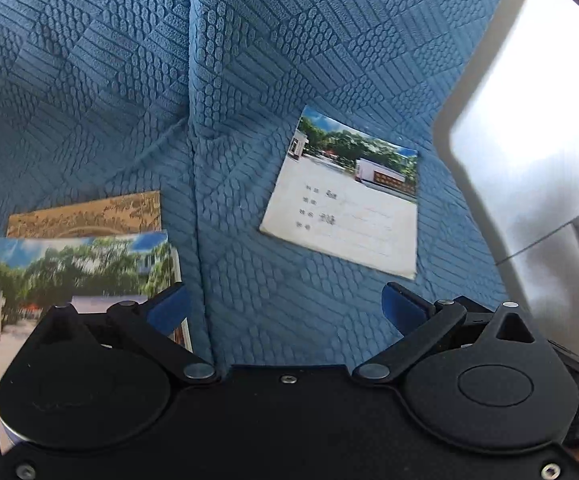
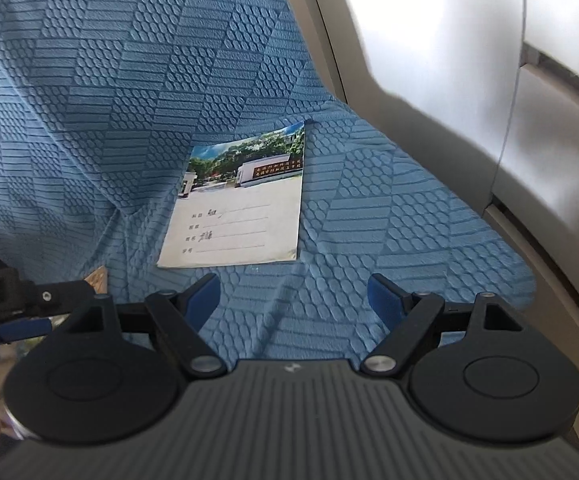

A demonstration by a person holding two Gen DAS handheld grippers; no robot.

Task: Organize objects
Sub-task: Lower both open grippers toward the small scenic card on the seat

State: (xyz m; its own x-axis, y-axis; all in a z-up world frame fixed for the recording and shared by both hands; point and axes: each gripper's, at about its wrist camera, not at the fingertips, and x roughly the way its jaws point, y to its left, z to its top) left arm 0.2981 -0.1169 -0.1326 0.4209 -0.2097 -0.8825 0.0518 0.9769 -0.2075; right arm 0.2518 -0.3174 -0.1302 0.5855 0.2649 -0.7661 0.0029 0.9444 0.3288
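A thin notebook with a photo cover and handwritten lines lies flat on the blue textured sofa cover, ahead and right of my open, empty left gripper. It also shows in the right wrist view, just beyond my open, empty right gripper. At the lower left of the left wrist view a similar photo-cover notebook lies on a tan patterned book; my left fingertip overlaps its corner.
A grey sofa frame or armrest runs along the right side, and it shows in the right wrist view too. The left gripper's body and a hand show at the left edge of the right wrist view. A seam divides the cushions.
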